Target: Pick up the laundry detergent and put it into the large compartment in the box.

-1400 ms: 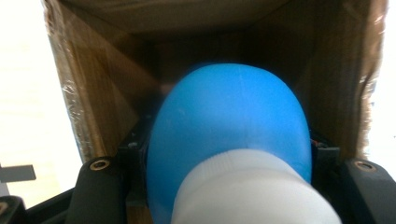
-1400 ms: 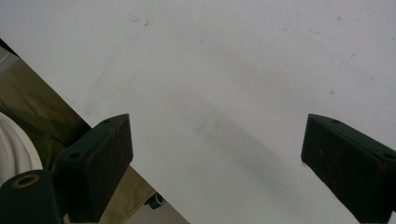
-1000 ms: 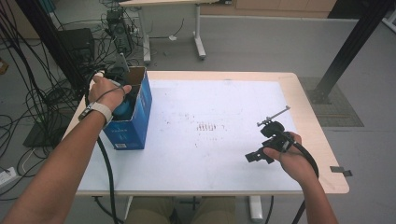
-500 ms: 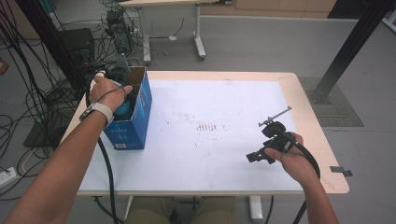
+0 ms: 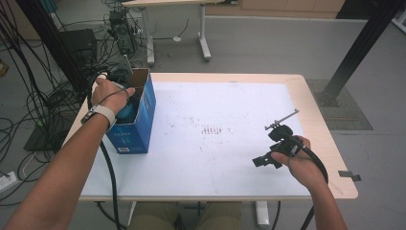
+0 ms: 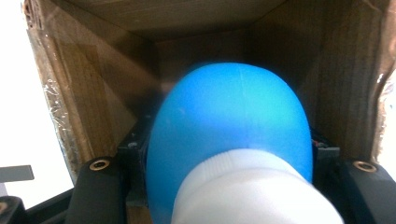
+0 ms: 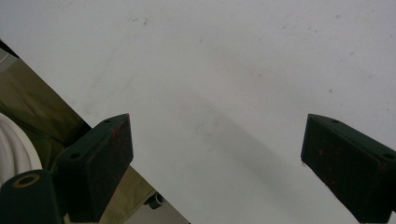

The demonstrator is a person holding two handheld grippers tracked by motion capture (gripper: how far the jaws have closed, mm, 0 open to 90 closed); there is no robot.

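box (image 5: 136, 122): open-topped, blue, at table's (image 5: 230, 110) left edge, blue bottle (image 6: 229, 135) inside | left claw (image 6: 229, 154): inside box, clamped on bottle | right claw (image 7: 215, 154): apart, over bare table, well apart from box

Blue bottle (image 6: 233, 126), white cap (image 6: 252, 189), rounded glossy body, centre of left gripper view, inside open blue cardboard box (image 5: 139, 124); box upright, left of high view.

Nothing shifting between the earlier pictures and now, no gripper, hand or object changing place, grip or tilt on the worktop.
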